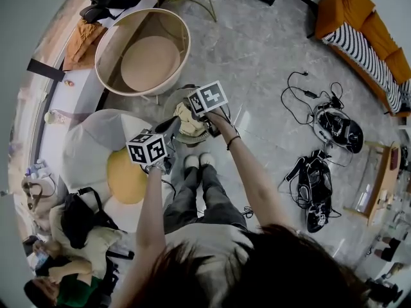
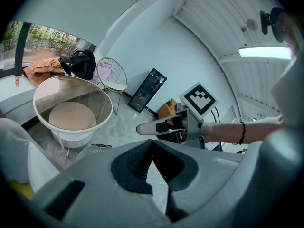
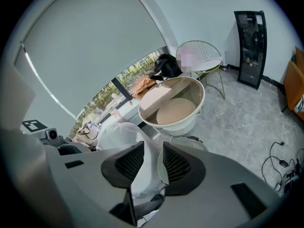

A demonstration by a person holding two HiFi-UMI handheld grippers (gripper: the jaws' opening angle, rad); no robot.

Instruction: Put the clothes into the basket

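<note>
Dark hair [image 1: 282,271] of the person wearing the camera is filling the bottom of the head view, and both forearms are reaching out from it over the floor. Just ahead of the white shoes [image 1: 199,161], a small white mesh basket [image 3: 188,142] is sitting on the floor. A cream garment [image 1: 187,122] is lying bunched inside it, so the task's thing is resting where it belongs.

The right tool [image 3: 152,148] is hanging tilted down above the basket with its pads spread and gripping nothing. Through the gap only a white beanbag [image 3: 116,129] and the basket's rim are showing, which suggests the garment is needing no further hold. The left tool [image 2: 152,144] is pointing in from the other side with its tips pressed together and empty, seemingly waiting beside the basket rather than helping.

Beyond the basket a big round tub [image 3: 175,125] is standing. On the window ledge past it an orange cloth [image 1: 80,40] is lying crumpled; whether that one is also meant for the basket I cannot tell.
</note>
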